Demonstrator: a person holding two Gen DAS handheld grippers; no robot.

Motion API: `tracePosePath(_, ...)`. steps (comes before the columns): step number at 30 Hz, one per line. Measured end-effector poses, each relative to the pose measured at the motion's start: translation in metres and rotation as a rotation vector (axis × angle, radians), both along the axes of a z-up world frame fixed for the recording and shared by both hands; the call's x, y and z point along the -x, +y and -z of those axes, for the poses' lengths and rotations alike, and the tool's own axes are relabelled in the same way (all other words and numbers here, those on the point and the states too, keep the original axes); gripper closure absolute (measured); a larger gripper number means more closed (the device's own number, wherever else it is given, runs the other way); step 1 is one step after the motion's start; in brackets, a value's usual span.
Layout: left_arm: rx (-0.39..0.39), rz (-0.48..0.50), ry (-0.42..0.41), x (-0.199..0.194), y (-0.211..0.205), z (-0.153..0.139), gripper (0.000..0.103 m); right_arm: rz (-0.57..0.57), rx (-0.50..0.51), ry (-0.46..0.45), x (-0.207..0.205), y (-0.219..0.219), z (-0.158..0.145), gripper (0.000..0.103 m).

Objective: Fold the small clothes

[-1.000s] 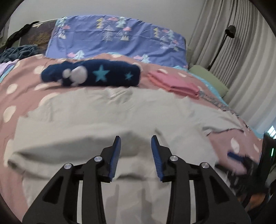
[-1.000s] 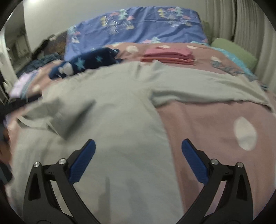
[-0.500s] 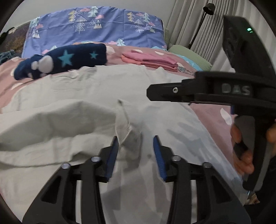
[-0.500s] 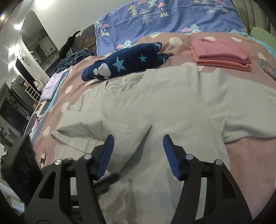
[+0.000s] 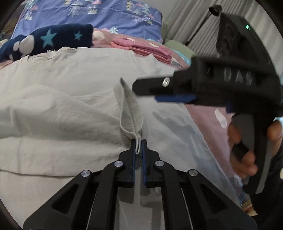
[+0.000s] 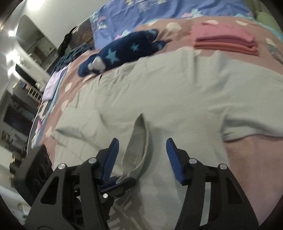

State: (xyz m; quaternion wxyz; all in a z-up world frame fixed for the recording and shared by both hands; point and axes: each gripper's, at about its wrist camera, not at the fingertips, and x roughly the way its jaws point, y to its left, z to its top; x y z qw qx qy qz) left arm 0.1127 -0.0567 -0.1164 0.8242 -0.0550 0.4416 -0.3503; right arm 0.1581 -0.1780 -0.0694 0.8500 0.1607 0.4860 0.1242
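One grey shirt (image 5: 74,109) lies spread on the bed (image 6: 251,159), front part flat, wrinkled, pale grey-green; its far sleeve (image 6: 247,123) lies out flat on the pink dotted cover; the near edge is folded over the body, and one corner of it stands up as a narrow loop with a stitched hem (image 5: 130,113). Two grippers are in view; the left gripper (image 5: 138,145) has its blue pads nearly together, pinching the bottom of that hem loop; the right gripper (image 6: 141,155) comes in from the right in the left view, held by a hand (image 5: 247,150), its jaws half apart and closing, with the raised loop between them but not touched by the pads as far as the blur allows. Beyond the shirt lie one navy plush (image 6: 123,51) with pale blue stars, touching the shirt's collar edge, and one stack of folded pink clothes (image 6: 224,40), just past the shirt's far shoulder; one blue patterned pillow (image 5: 92,12) sits behind both; one lilac cloth (image 6: 53,85) lies at the bed's left edge.
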Motion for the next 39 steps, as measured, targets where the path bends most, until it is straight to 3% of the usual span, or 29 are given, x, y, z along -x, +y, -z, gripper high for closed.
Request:
tracePosePath(7, -0.006, 0.003, 0.002, 0.002, -0.004, 0.002, 0.099, 0.007, -0.046, 0.059, -0.023, 0.011, 0.013, 0.044)
tracePosePath(8, -0.007, 0.004, 0.003, 0.002, -0.005, 0.002, 0.099, 0.009, -0.027, 0.068, -0.028, 0.013, 0.017, 0.053)
tracePosePath(9, -0.008, 0.004, 0.002, 0.002, -0.005, 0.002, 0.099, 0.010, -0.003, 0.076, -0.031, 0.016, 0.020, 0.093)
tracePosePath(11, 0.000, -0.005, -0.009, 0.001, -0.005, -0.004, 0.099, -0.010, 0.023, 0.094, -0.042, 0.021, 0.024, 0.100)
tracePosePath(13, 0.015, -0.013, -0.054, -0.001, -0.004, -0.021, 0.099, 0.006, -0.039, 0.031, -0.046, 0.016, 0.008, 0.100)
tracePosePath(16, 0.042, -0.017, -0.130, -0.010, -0.007, -0.056, 0.100, -0.016, -0.066, -0.147, -0.054, 0.010, -0.048, 0.100)
tracePosePath(18, 0.057, -0.029, -0.183, -0.017, -0.010, -0.077, 0.099, -0.047, -0.081, -0.203, -0.060, 0.006, -0.072, 0.100)
tracePosePath(19, 0.069, -0.043, -0.206, -0.020, -0.011, -0.086, 0.093, -0.059, -0.077, -0.223, -0.064, 0.002, -0.081, 0.100)
tracePosePath(20, 0.074, -0.061, -0.212, -0.022, -0.010, -0.090, 0.067, -0.057, -0.062, -0.226, -0.069, -0.004, -0.083, 0.100)
tracePosePath(22, 0.080, -0.120, -0.208, -0.021, -0.003, -0.091, 0.046, -0.006, -0.008, -0.197, -0.081, -0.023, -0.068, 0.100)
tracePosePath(24, 0.086, -0.118, -0.197, -0.015, 0.009, -0.085, 0.045, 0.069, 0.047, -0.149, -0.088, -0.043, -0.040, 0.100)
tracePosePath(26, 0.030, -0.156, -0.185, -0.007, 0.032, -0.069, 0.044, 0.140, 0.056, -0.091, -0.093, -0.065, -0.009, 0.099)
tracePosePath(29, -0.070, -0.285, -0.154, 0.000, 0.083, -0.044, 0.044, 0.221, -0.083, -0.025, -0.086, -0.094, 0.021, 0.097)
tracePosePath(31, -0.123, -0.404, -0.129, 0.006, 0.131, -0.034, 0.044, 0.207, -0.127, -0.034, -0.074, -0.099, 0.021, 0.093)
tracePosePath(35, -0.189, -0.623, -0.122, 0.022, 0.214, -0.029, 0.044, 0.097, -0.142, -0.077, -0.048, -0.082, 0.011, 0.075)
tracePosePath(36, -0.197, -0.661, -0.119, 0.026, 0.230, -0.028, 0.044, 0.073, -0.133, -0.079, -0.044, -0.076, 0.008, 0.072)
tracePosePath(38, -0.209, -0.724, -0.096, 0.026, 0.256, -0.026, 0.044, 0.029, -0.041, -0.067, -0.036, -0.055, 0.011, 0.055)
tracePosePath(39, -0.204, -0.732, -0.086, 0.026, 0.262, -0.026, 0.044, 0.027, 0.005, -0.054, -0.037, -0.048, 0.014, 0.056)
